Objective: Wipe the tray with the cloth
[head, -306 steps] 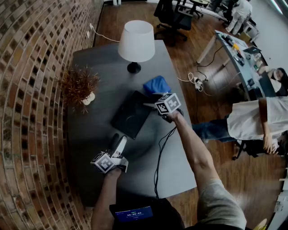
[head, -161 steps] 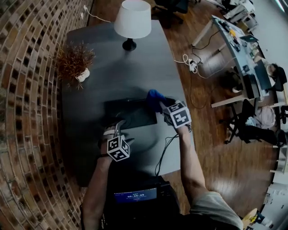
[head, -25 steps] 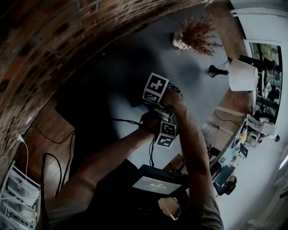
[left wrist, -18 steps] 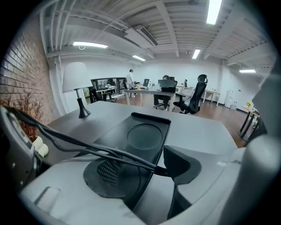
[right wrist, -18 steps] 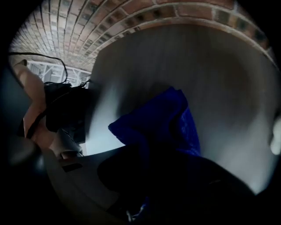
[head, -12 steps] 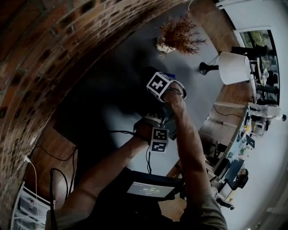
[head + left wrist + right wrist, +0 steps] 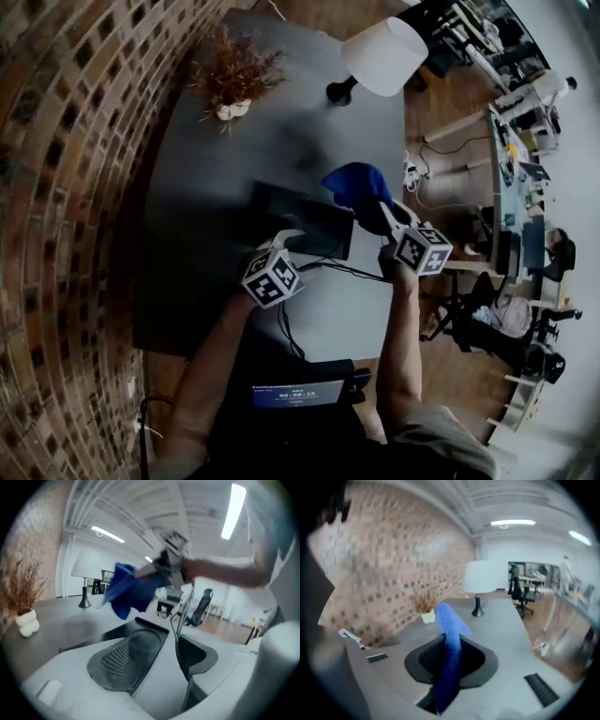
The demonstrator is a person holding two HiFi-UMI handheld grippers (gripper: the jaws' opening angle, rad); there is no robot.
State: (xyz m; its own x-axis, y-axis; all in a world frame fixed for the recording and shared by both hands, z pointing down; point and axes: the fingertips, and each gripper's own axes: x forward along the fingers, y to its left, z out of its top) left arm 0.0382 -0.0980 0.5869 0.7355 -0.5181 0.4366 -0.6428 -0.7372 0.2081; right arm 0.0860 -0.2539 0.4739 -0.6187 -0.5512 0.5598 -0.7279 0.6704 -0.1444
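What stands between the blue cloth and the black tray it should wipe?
Nothing visible does. The blue cloth, pinched in the right hand-held gripper, hangs beside the black tray, at its right end. The left hand-held gripper sits at the tray's near edge, off that path.

On the counter [image 7: 281, 141], the tray [image 7: 298, 217] lies near the middle, toward the front edge. The cloth [image 7: 354, 183] hangs from the right tool [image 7: 382, 208], off the surface, at the tray's far right corner. Behind the tray, at the counter's far end, a potted plant [image 7: 234, 73] stands to the left, beside the brick wall [image 7: 66, 169] that runs along the counter's left side. A lamp [image 7: 384, 54] stands to the right. Office desks [image 7: 511, 159] stand well apart to the right.
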